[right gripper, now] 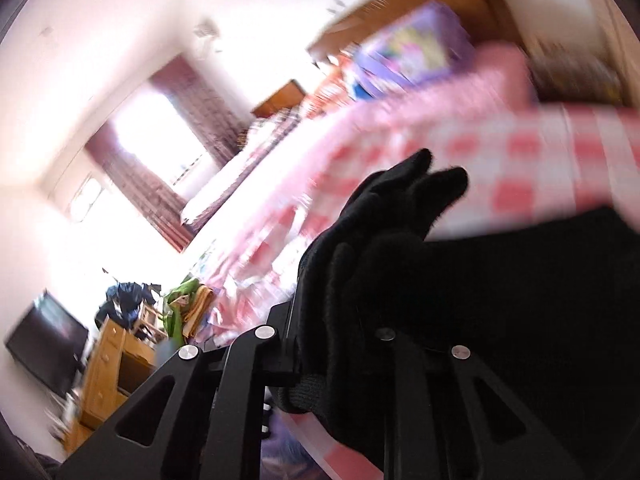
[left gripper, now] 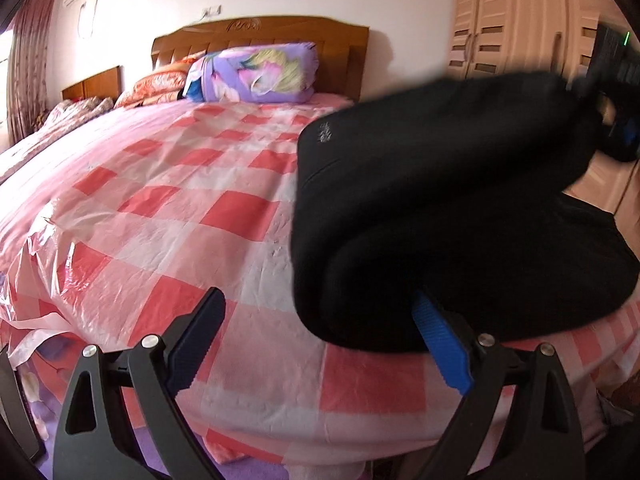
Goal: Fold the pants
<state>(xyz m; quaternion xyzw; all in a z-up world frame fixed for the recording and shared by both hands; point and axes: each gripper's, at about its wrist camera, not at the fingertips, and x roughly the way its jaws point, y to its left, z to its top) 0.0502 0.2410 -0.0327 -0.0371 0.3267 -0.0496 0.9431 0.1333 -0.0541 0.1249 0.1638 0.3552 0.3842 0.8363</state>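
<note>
Left wrist view has my left gripper (left gripper: pixel 320 344) spread wide, its blue-padded finger (left gripper: pixel 440 348) tucked under the bunched black fleece pants (left gripper: pixel 432 216) on the pink checkered plastic bed cover (left gripper: pixel 192 200). Right gripper (right gripper: pixel 344 312) is buried in that fabric, clamped on it as far as I can see, though it's blurry.

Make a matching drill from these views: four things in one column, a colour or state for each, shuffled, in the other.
1. pants
2. left tool
3. bedspread
4. rolled quilt

A. purple, floral
B. black, bunched and lifted
C. pink and red checks
D. open, holding nothing

Pairs: 1-B, 2-D, 3-C, 4-A
</note>
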